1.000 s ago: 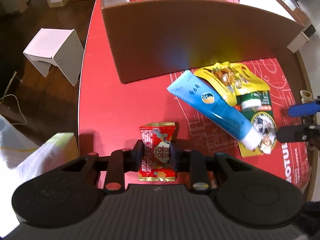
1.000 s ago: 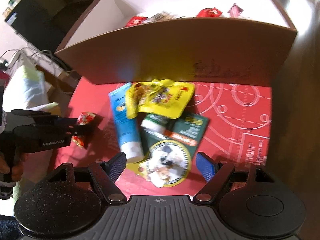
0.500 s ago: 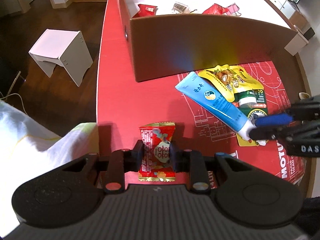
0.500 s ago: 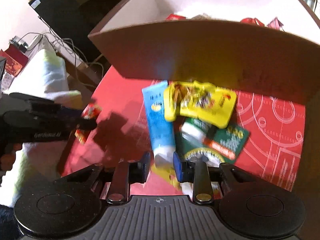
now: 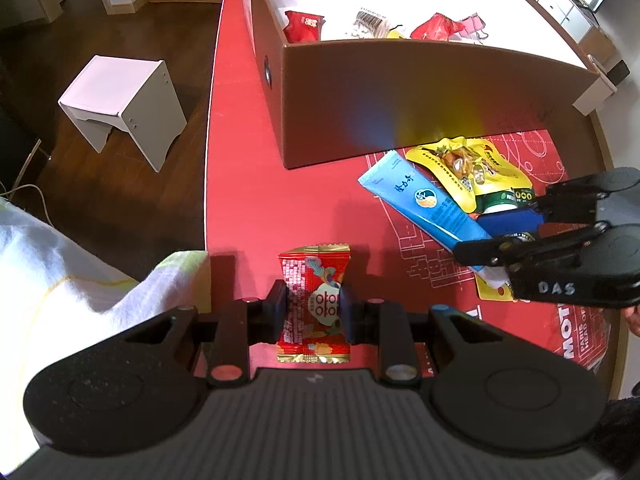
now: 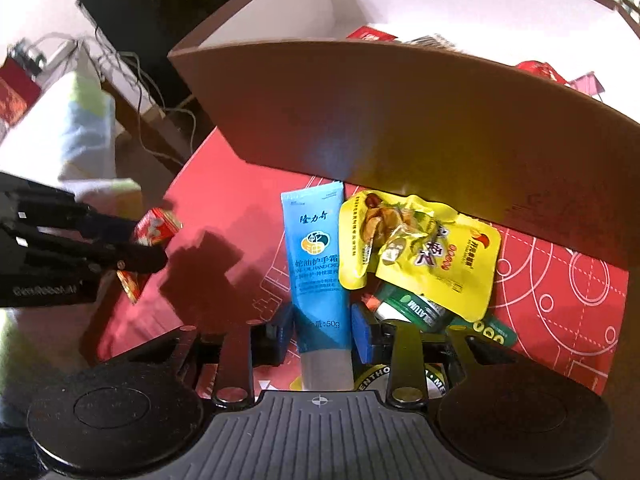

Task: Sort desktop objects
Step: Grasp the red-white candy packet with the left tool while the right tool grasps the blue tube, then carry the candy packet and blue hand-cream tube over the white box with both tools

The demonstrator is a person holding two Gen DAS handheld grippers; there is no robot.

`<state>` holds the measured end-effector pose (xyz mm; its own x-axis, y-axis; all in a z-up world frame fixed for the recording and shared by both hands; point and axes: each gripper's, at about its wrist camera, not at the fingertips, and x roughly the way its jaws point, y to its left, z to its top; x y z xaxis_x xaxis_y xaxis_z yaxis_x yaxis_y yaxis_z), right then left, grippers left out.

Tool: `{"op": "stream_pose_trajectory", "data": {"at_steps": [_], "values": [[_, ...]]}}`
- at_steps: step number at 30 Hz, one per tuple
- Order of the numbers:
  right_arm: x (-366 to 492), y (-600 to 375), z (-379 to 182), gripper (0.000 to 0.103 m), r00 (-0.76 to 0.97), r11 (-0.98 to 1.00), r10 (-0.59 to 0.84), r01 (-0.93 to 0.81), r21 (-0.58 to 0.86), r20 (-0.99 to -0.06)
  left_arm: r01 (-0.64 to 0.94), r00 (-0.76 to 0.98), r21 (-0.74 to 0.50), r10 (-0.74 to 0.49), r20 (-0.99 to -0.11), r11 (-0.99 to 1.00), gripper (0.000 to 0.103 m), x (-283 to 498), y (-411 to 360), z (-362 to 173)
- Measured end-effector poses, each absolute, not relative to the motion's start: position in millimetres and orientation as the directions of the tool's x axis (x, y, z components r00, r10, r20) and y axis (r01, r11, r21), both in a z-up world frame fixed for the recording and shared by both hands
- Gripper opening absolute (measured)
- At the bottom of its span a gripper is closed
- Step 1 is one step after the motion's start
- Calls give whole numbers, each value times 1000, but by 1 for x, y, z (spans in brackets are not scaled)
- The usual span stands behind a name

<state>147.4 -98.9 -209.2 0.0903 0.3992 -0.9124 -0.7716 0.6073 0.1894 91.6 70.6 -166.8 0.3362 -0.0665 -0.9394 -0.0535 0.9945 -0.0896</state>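
My left gripper [image 5: 313,312] is shut on a red candy packet [image 5: 315,305] and holds it above the red table mat [image 5: 248,200]. From the right wrist view that gripper [image 6: 132,252] shows at the left with the candy packet [image 6: 154,226]. My right gripper [image 6: 321,332] is shut on the lower end of a blue hand cream tube [image 6: 316,264]. The tube [image 5: 424,202] lies next to a yellow snack pouch [image 6: 420,248], which overlaps a green jar on its card [image 6: 416,310]. In the left wrist view the right gripper [image 5: 492,236] reaches in from the right.
A big brown box [image 5: 400,92] with a white inside stands behind the pile and holds red packets [image 5: 304,26] and other small things. A white stool [image 5: 124,108] stands on the dark floor at the left. White and green cloth [image 5: 80,280] lies by the table edge.
My right gripper has come down from open above the pile and closed on the blue tube. My left gripper has moved toward the box with the candy packet, so more of the box's inside shows.
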Motion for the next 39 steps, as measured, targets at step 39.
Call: {"op": "stream_pose_trajectory", "data": {"at_steps": [39], "values": [[111, -126, -179, 29, 94, 602, 449, -767, 222, -889, -26, 355, -91, -76, -932, 995, 23, 77, 59, -156]]}}
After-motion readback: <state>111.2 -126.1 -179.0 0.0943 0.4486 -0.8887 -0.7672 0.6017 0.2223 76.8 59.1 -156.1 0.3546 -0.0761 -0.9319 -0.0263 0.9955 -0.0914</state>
